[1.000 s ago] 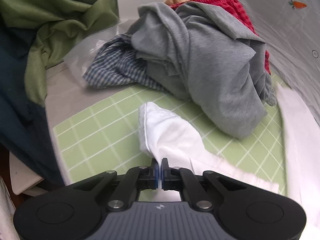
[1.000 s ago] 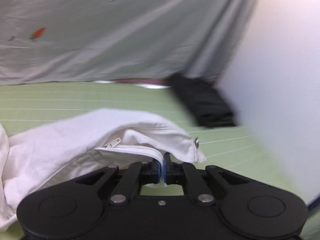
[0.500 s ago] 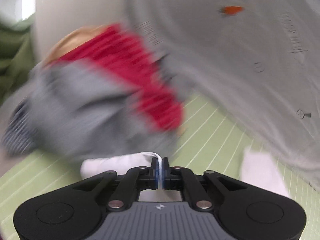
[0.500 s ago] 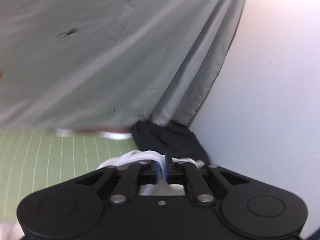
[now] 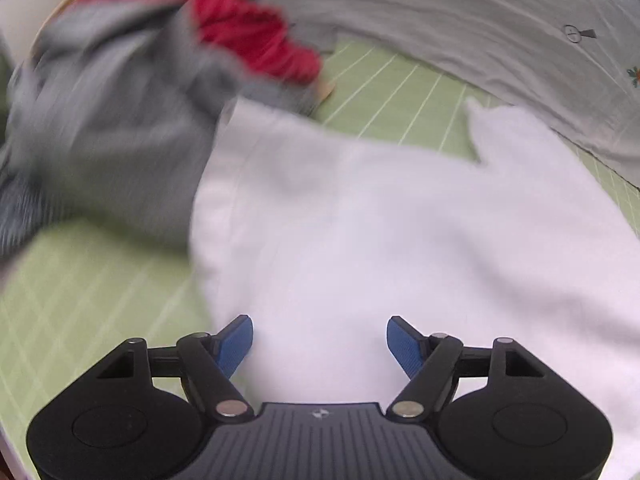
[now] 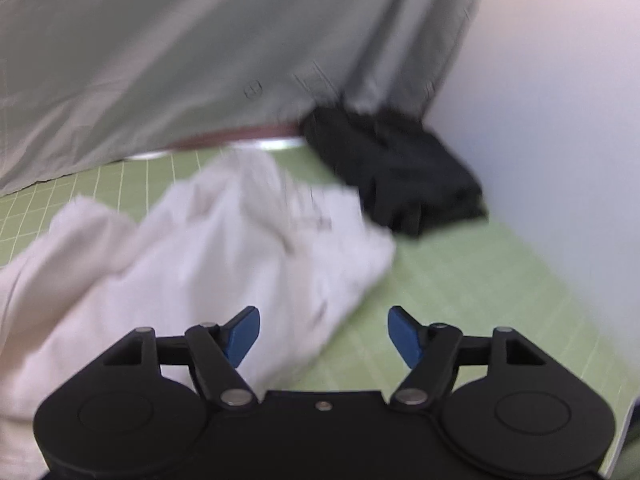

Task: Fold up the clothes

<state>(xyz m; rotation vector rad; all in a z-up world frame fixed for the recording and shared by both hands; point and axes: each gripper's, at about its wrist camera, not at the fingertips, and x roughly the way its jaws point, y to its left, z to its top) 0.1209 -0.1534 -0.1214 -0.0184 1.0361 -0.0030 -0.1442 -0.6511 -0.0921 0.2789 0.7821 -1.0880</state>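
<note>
1. Left wrist view: the left gripper (image 5: 320,340) is standing wide apart, gripping nothing. The white garment (image 5: 400,232) is lying just ahead of its fingers, spread on the green grid mat (image 5: 100,280). Ahead to the left, the grey garment (image 5: 112,128) and red garment (image 5: 248,36) are touching the white cloth, so a careless pinch may be catching them too.

2. Right wrist view: the right gripper (image 6: 323,334) is also standing apart and empty. The white garment (image 6: 200,264) is lying ahead-left, rumpled, so folding now may be trapping creases. A dark garment (image 6: 392,172) is lying farther ahead beside the white wall (image 6: 560,120), under a grey sheet (image 6: 200,52).
</note>
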